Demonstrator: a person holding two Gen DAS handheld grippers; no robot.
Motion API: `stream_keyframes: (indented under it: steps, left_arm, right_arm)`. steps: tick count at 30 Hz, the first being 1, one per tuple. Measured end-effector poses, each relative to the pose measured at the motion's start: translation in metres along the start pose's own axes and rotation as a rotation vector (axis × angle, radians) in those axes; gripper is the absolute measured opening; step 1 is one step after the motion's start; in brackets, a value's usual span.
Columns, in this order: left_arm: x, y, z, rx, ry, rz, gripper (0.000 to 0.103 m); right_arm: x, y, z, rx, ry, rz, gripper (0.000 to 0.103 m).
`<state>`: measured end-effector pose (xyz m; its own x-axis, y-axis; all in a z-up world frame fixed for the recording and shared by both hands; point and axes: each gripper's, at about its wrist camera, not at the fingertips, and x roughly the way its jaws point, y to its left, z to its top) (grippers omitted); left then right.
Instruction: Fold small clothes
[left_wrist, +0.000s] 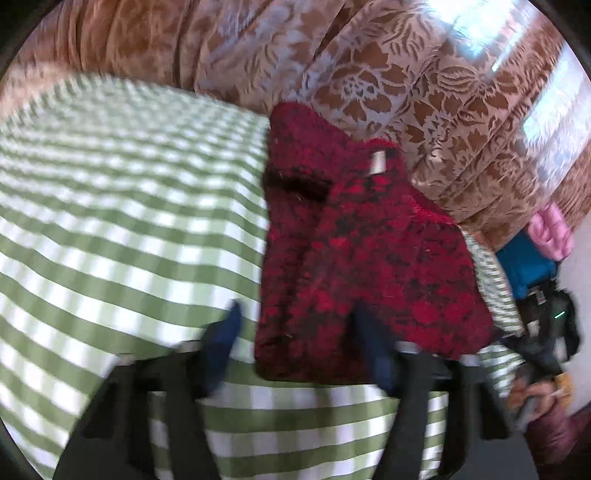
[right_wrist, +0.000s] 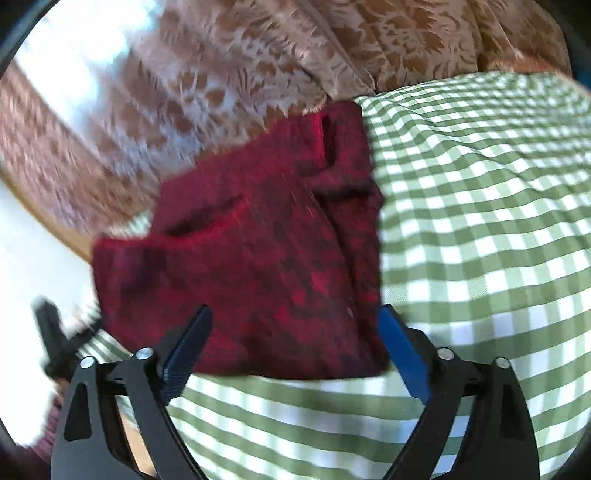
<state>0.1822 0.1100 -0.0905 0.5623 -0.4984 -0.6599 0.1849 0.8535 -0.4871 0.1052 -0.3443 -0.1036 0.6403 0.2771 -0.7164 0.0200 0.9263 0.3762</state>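
Note:
A small fuzzy red garment with black mottling lies folded on the green-and-white checked cloth, against the cloth's far edge. A white label shows near its top. My left gripper hovers over its near left corner: the right finger overlaps the fabric, the left finger stands clear of its edge, and the jaws are apart. In the right wrist view the same garment has its near edge between the widely spread blue pads of my right gripper, which do not press on it.
A brown floral curtain hangs just behind the cloth's far edge. Blue and pink items sit beyond the garment on the right. A hand holds the other gripper there. Checked cloth spreads wide to the right.

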Motion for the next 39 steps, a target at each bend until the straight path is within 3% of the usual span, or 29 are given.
stream_keyframes:
  steps: [1,3,5,8,12,23,26,31,34,37,39]
  left_arm:
    - [0.004,0.001,0.001,-0.012,0.017,-0.008,0.027]
    - [0.005,-0.004,0.001,0.003,0.016,0.015,0.018]
    - [0.003,-0.007,-0.003,0.013,0.017,0.025,0.015]
    - [-0.007,-0.010,-0.012,0.044,0.016,0.048,0.014]
    - [-0.027,-0.004,-0.032,0.043,0.020,0.067,0.013]
    - [-0.085,-0.029,-0.095,0.049,0.069,0.107,0.013]
    - [-0.088,-0.040,-0.098,0.099,0.080,0.143,0.017]
    - [-0.085,-0.051,-0.088,0.154,0.026,0.265,0.027]
    - [-0.088,-0.057,-0.081,0.191,-0.014,0.321,0.041]
    - [-0.089,-0.060,-0.077,0.222,-0.042,0.363,0.050]
    - [-0.090,-0.062,-0.074,0.240,-0.058,0.385,0.053]
  right_arm:
    - [0.005,-0.001,-0.003,-0.020,0.005,-0.034,0.069]
    - [0.010,-0.003,-0.004,-0.029,0.003,-0.054,0.056]
    - [0.008,-0.005,-0.002,-0.016,0.001,-0.059,0.036]
    - [-0.007,-0.003,-0.002,-0.021,-0.001,-0.051,0.023]
    - [-0.026,0.002,-0.013,-0.032,0.014,-0.016,0.015]
    - [-0.080,0.003,-0.082,-0.035,0.109,0.018,0.014]
    - [-0.085,-0.001,-0.089,-0.032,0.127,0.011,0.014]
    - [-0.074,0.000,-0.084,-0.046,0.137,-0.019,0.016]
    - [-0.071,0.003,-0.078,-0.051,0.137,-0.033,0.027]
    - [-0.076,0.004,-0.069,-0.063,0.089,-0.053,0.061]
    - [-0.079,0.008,-0.061,-0.076,0.057,-0.058,0.064]
